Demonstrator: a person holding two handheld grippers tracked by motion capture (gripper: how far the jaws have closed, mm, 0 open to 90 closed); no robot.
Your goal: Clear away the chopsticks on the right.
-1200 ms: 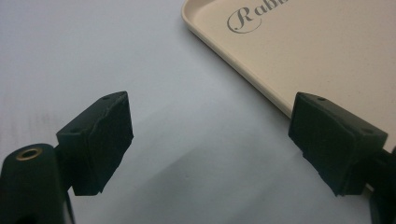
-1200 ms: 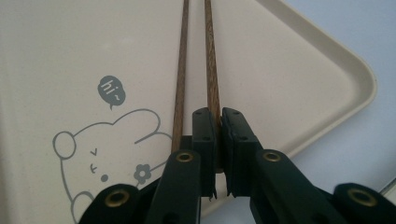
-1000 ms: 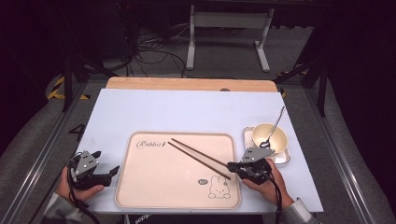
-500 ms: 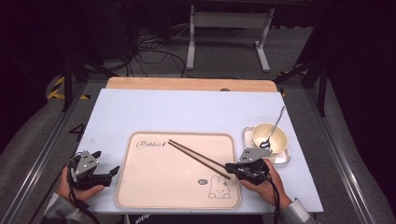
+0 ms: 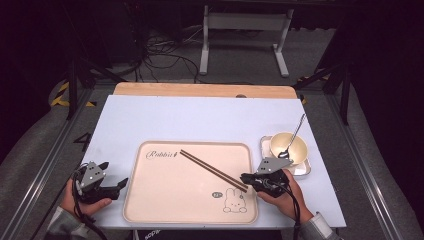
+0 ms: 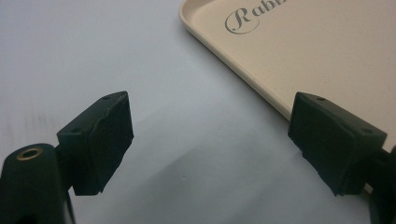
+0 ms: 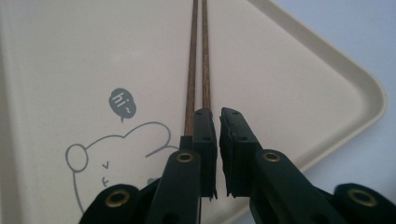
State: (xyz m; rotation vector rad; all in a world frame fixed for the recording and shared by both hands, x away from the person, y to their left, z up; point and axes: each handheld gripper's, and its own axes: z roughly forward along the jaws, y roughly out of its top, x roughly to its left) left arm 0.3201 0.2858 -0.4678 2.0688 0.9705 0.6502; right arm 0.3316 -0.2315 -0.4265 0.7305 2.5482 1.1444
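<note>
Pinching chopsticks [image 7: 197, 60], right gripper [image 7: 218, 116], rabbit tray [image 7: 299, 70]

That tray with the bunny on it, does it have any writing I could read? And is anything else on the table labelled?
"Rabbit": grey script at the far left corner of the beige tray; the left gripper view cuts it to "Rabb".
"hi~": in the grey speech bubble above the rabbit drawing.
Dark strip at the table's near edge: white letters, too blurred to read.

R hand-held gripper [image 7: 216, 119] nearly closed, over chopsticks [image 7: 198, 56] on tray [image 7: 299, 70].
</note>
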